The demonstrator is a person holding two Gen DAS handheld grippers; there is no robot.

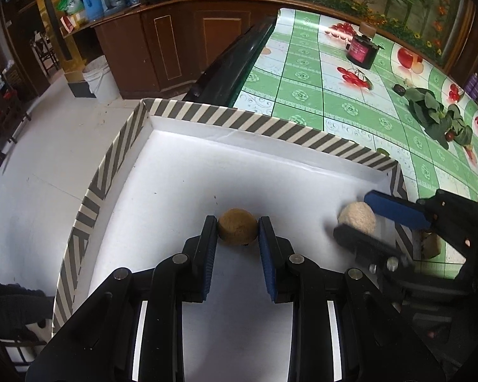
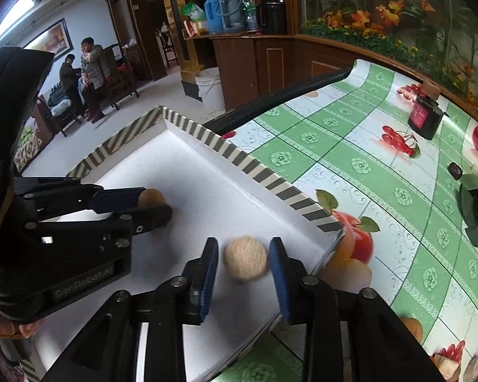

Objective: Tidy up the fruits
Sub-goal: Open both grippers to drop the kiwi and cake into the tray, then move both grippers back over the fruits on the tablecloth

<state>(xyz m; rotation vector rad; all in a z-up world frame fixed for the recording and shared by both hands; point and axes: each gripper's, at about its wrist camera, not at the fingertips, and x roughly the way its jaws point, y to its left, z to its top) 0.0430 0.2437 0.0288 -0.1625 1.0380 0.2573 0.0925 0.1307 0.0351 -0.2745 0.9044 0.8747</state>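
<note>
A white tray with a striped rim [image 1: 239, 121] sits at the table's edge; it also shows in the right wrist view [image 2: 271, 178]. My left gripper [image 1: 238, 232] is shut on a brown round fruit [image 1: 238, 229], low over the tray floor; it also shows in the right wrist view [image 2: 149, 205] with the fruit [image 2: 151, 197]. My right gripper [image 2: 244, 261] is open around a pale tan round fruit [image 2: 245, 261] by the tray's right wall, with small gaps at both pads. It appears in the left wrist view [image 1: 360, 219] with the pale fruit [image 1: 357, 219].
The table has a green fruit-print cloth [image 1: 350, 95]. On it stand a dark jar [image 1: 363, 49], a pile of leaves with small fruits [image 1: 436, 114] and a small dark object [image 1: 398, 89]. A white bucket [image 1: 100, 79] stands on the floor. People [image 2: 89, 76] stand far off.
</note>
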